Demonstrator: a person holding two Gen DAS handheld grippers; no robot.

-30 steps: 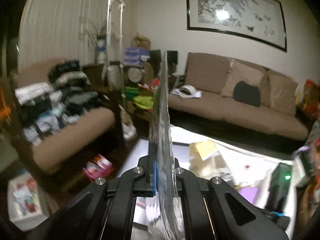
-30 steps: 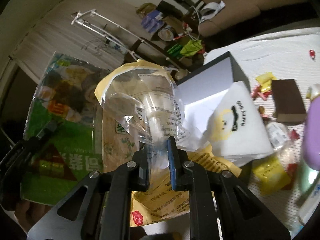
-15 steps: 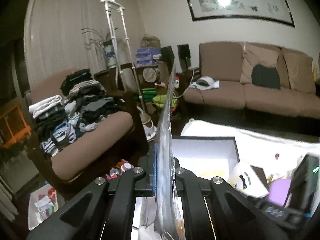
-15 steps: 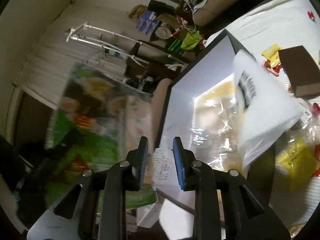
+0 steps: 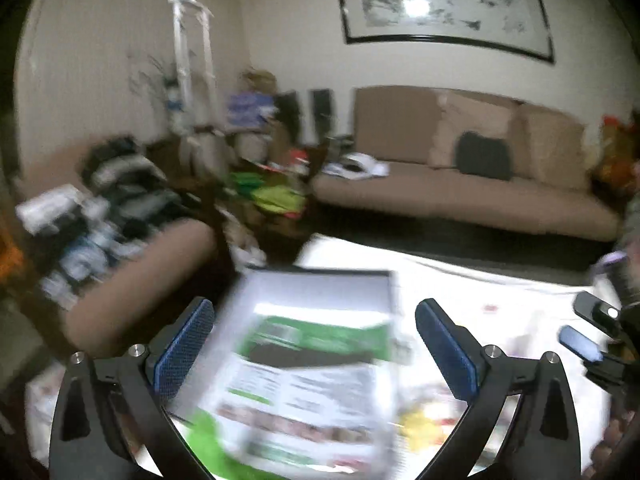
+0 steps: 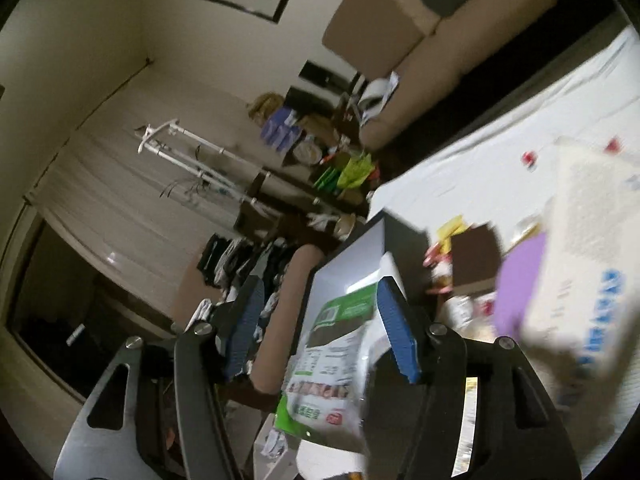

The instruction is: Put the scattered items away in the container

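I am spreading the left claw (image 5: 312,352) fully; its jaws have just been opening, and the green packet (image 5: 308,384) between them is dropping free into the box (image 5: 320,284) at the table's near corner. The right claw (image 6: 320,320), also just opening, is pinching nothing. Next move, in my judgement: withdraw and fetch the brown block (image 6: 474,256) lying beside the box.

Left wrist view looks slightly downward, close over the box (image 5: 320,284), facing the sofa (image 5: 460,184). Right wrist view, rolled, shares box (image 6: 344,264) and sofa (image 6: 400,40).
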